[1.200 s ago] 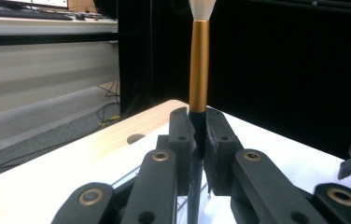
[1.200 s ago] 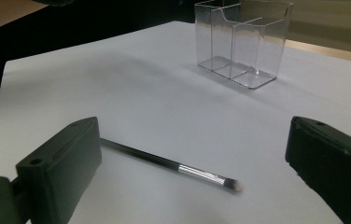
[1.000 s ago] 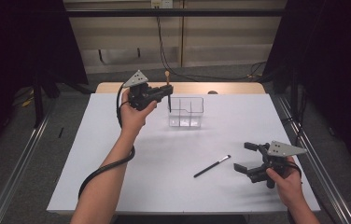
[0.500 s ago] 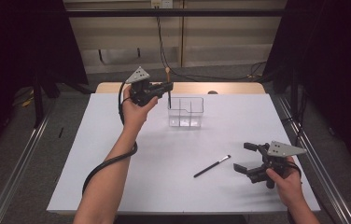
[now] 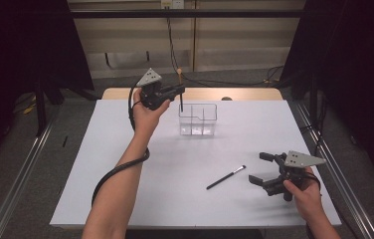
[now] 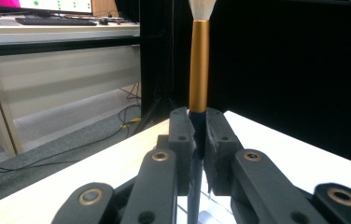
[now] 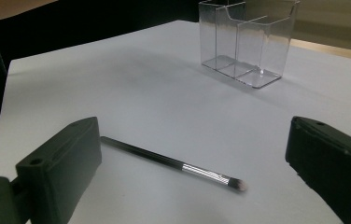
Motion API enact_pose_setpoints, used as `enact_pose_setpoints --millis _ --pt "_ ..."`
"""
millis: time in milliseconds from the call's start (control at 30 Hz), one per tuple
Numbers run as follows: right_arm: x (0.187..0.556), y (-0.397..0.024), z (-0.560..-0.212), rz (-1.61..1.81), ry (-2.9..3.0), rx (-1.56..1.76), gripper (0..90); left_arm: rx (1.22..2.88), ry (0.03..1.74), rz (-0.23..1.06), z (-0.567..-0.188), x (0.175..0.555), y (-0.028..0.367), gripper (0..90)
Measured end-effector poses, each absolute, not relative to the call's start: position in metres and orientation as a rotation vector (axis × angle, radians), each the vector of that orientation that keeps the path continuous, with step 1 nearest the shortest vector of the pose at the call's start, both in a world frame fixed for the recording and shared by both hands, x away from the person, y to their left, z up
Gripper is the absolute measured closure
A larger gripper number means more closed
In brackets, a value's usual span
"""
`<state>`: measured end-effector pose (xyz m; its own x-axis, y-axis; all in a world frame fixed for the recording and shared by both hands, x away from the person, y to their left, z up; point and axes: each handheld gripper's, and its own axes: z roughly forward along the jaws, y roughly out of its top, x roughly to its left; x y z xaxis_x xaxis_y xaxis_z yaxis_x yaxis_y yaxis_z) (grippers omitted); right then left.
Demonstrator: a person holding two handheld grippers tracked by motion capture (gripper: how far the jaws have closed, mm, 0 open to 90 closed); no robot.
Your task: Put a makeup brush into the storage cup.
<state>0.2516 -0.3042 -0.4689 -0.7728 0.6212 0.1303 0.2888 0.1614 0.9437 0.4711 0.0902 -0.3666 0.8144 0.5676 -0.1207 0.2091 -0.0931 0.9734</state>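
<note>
Gold-banded brush upright — left gripper fingers pinching it, hand raised beside clear organiser — right gripper fingers spread.

gold brush bristles cut off at top, handle hidden between claw pads

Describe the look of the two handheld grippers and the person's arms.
Both the left gripper and right gripper are black, with linkage arms on brass-coloured pivots, blocky black jaws and a grey three-cornered plate on top. A black cable trails from the left gripper along the forearm. Both forearms are bare, without sleeves.
</note>
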Motion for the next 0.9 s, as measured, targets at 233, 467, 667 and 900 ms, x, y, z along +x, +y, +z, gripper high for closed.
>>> enact_pose_setpoints --millis 233,467,667,900 --pt "0.252 -0.305 -0.469 1.649 2.156 0.876 3.2 1.675 0.630 0.347 -0.369 0.474 0.089 82.7" --pt "0.251 -0.305 -0.469 1.651 2.156 0.874 3.2 1.666 0.641 0.349 -0.373 0.476 0.088 82.7" --pt "0.252 -0.305 -0.469 1.649 2.158 0.872 3.2 1.669 0.632 0.345 -0.375 0.475 0.086 82.7" --pt "0.251 -0.305 -0.469 1.650 2.157 0.871 3.2 1.670 0.640 0.339 -0.380 0.474 0.085 82.6"
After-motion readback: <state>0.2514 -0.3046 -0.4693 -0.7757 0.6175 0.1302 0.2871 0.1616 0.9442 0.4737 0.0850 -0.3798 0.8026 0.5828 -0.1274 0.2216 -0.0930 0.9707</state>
